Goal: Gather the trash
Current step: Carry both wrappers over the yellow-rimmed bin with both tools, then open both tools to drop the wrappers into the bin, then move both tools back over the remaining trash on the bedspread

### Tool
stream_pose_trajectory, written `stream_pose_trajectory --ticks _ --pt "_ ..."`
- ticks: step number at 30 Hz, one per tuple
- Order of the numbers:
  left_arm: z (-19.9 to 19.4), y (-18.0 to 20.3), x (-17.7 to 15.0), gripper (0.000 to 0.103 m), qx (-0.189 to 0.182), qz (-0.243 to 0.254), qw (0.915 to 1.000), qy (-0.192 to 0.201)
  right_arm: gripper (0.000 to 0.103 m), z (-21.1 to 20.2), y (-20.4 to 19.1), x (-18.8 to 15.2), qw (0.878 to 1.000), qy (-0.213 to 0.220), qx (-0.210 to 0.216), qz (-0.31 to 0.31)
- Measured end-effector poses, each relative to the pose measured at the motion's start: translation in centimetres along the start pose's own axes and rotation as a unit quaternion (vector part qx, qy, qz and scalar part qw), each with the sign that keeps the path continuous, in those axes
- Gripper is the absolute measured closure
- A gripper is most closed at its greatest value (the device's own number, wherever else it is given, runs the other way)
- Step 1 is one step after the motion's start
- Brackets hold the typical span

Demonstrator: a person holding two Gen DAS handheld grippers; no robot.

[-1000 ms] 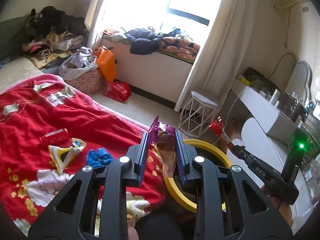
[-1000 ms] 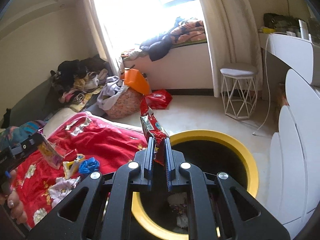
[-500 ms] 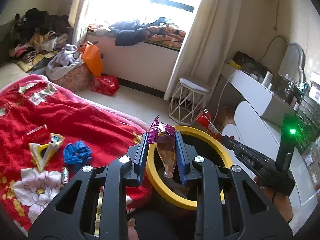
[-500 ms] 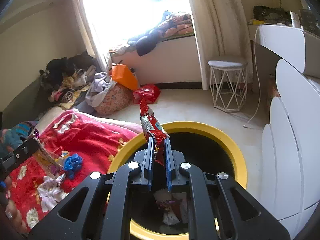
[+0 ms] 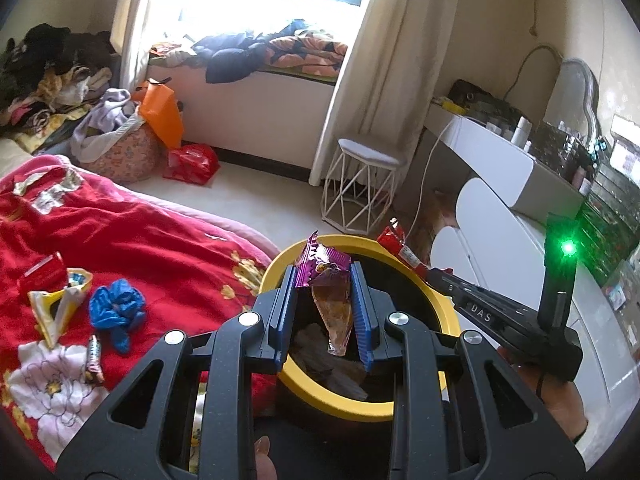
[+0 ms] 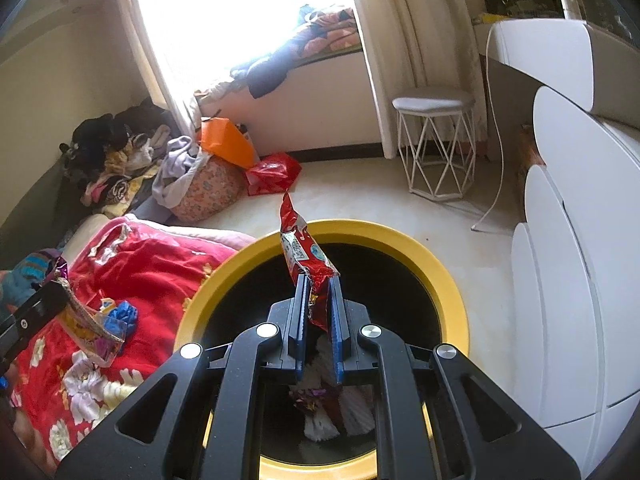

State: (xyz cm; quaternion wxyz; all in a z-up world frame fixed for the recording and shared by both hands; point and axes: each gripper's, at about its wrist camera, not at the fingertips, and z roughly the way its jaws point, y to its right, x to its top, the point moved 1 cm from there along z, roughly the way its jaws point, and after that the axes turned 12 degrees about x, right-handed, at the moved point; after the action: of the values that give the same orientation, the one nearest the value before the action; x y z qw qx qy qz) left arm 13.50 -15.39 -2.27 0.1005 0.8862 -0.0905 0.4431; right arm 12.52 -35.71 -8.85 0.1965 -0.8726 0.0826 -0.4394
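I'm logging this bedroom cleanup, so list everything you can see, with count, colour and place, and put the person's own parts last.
purple wrapper: one, purple and clear, in the left gripper over the bin
red wrapper: one, red, in the right gripper over the bin
trash bin: one, black with yellow rim, beside the bed, trash inside
blanket: one, red with flowers, on the bed
blue crumpled item: one, on the blanket
yellow wrapper: one, on the blanket
red packet: one, on the blanket
stool: one, white wire, by the curtain
red bag: one, on the floor
orange bag: one, on the laundry basket
left gripper: black, blue fingers
right gripper: black, blue fingers
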Motion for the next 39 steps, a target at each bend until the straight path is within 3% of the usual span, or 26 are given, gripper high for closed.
stream_pose_trajectory --ticks 22,23,26,29,39 --pt "6.5 2.6 -1.6 0.081 -0.047 0.008 0.9963 -0.071 0.089 1.2 2.7 -0.7 0.999 -0.03 -0.007 0.023" --pt "6.6 2.7 -1.6 0.077 -0.048 0.01 0.9961 -0.073 0.084 1.3 2.8 -0.7 0.999 -0.031 -0.004 0.028" --pt "6.8 2.4 -1.7 0.036 -0.043 0.005 0.9958 -0.08 0.073 1.4 3.1 -0.7 0.999 -0.031 -0.006 0.037" --pt "6.1 1.6 -1.8 0.013 -0.022 -0.003 0.9968 -0.076 0.065 1.1 3.1 -0.5 0.999 -0.023 -0.01 0.039" --pt "2.2 -0.8 -1.4 0.011 0.029 -0.011 0.9992 -0.025 0.045 -0.6 1.0 0.4 1.0 0.017 0.002 0.014"
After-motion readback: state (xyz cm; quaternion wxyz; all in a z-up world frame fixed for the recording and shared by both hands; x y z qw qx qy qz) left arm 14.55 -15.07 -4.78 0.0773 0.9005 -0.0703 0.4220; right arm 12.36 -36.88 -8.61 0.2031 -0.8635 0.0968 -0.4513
